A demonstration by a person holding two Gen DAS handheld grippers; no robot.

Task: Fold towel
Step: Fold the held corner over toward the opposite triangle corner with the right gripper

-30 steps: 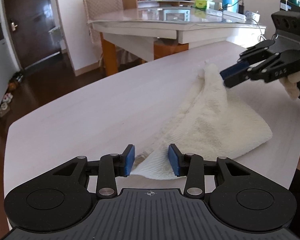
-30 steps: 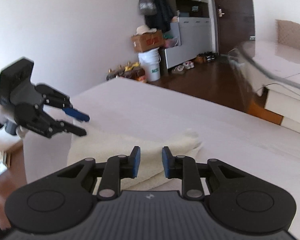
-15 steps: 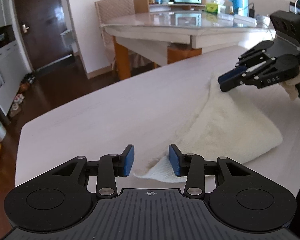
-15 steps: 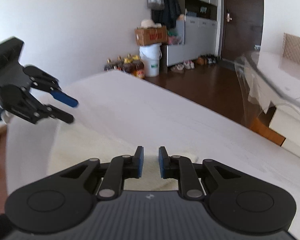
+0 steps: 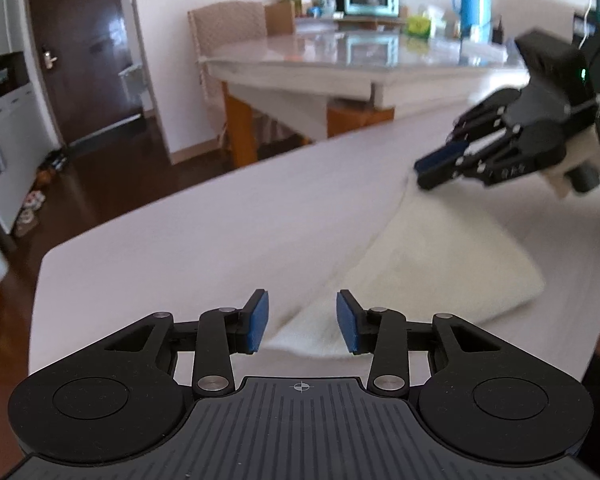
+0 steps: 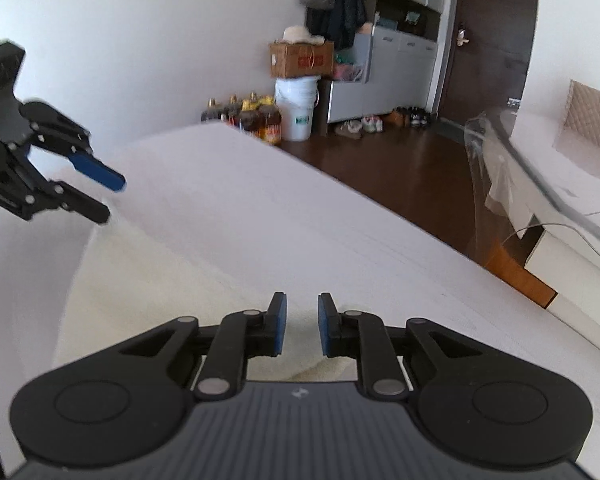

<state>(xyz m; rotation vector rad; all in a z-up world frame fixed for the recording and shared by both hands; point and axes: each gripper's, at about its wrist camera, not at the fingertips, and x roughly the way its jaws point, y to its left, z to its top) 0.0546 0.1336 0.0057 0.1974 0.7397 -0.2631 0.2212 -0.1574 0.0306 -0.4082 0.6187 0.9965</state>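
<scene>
Lying flat on the table (image 5: 188, 240), the towel (image 5: 440, 264) between parted grippers

— Can you tell if the right tongs (image 5: 430, 171) pinch the towel (image 5: 432, 264)?
— No, they're smeared with motion blur there.
— And the towel's near corner?
— Hidden under the left tongs (image 5: 302, 322); the surface's (image 5: 204, 240) right edge is cut off.

Your table (image 5: 188, 240): pale, whitish top, rounded corners, faint lengthwise grain. Only one thing lies on it: cream towel (image 5: 440, 264), folded over, flat, fluffy. You see it toward table's near edge, one corner pointing at near edge, opposite end reaching toward middle. Dark wood floor (image 6: 380, 168) beyond far edge.
</scene>
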